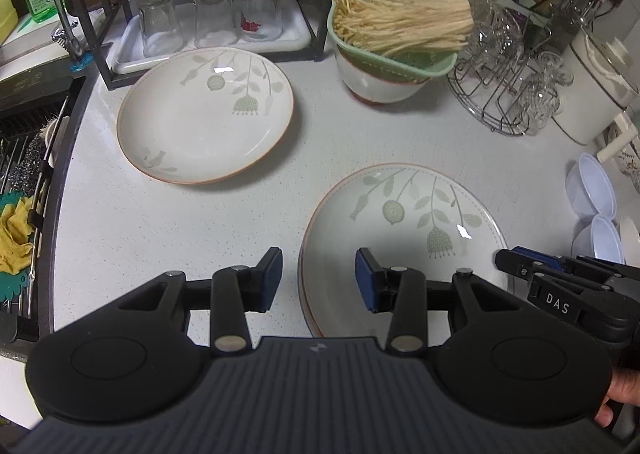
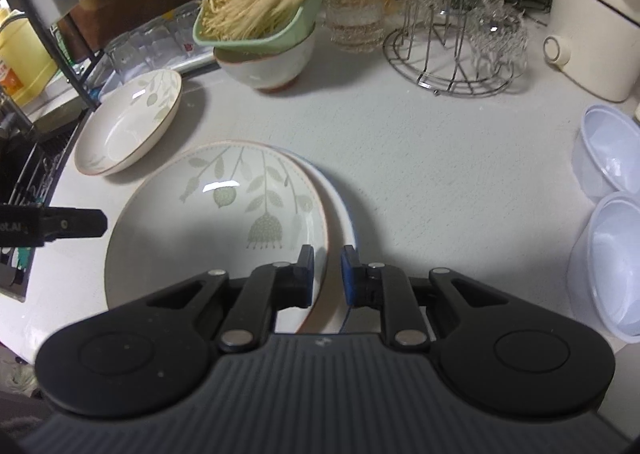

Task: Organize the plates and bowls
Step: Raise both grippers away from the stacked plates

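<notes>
Two floral plates lie stacked, a third apart; right tongs pinch the top plate's rim, left tongs gape empty.

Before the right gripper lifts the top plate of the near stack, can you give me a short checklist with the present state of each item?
1. Right gripper astride the near rim of the top plate: ok, one finger on each side of the rim.
2. Jaws shut firmly on the rim: cannot tell, a narrow gap shows.
3. Only the top plate is between the fingers: cannot tell, the lower plate lies offset very near.
4. Left gripper out of the way: not ok, it hangs open at the stack's left edge.
5. Single plate free on top to receive another: ok.
6. Counter between the plates free of things: ok.
</notes>
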A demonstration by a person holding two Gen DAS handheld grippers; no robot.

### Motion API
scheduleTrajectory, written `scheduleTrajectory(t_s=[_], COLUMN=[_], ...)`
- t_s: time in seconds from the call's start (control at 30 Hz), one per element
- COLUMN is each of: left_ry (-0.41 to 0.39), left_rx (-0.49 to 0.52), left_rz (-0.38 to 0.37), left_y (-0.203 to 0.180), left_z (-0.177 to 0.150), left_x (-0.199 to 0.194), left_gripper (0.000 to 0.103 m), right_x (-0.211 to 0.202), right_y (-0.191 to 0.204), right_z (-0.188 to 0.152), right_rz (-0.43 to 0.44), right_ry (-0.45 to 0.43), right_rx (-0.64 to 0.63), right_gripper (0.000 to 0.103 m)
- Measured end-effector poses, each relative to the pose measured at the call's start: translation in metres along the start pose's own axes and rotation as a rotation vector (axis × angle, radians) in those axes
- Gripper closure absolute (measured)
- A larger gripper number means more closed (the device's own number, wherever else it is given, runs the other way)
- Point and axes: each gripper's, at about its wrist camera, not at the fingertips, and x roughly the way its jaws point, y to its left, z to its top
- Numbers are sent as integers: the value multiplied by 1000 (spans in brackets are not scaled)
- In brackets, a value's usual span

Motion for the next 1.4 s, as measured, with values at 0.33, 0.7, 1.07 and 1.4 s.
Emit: scheduleTrajectory(t_s=[0.33,0.7,1.07,1.4], left_ry=[-124,-263,-306,-370], left_rx=[13,40,15,32], left_rz=[-21,-15,-29,-11], left_y=[-25,-60,-80,-118], left_z=[5,-2,-29,-55], left_x=[-62,-124,-143,-163], left_gripper=[57,55,47,35], right_x=[-45,-122,-164,-191], right_y=[-16,-26,-41,-59], right_z=[8,15,1,-19], right_rz=[34,89,136,164], right_ry=[-121,-300,-389,-450], right_rx=[30,12,-2,-48], right_gripper=[84,84,85,85])
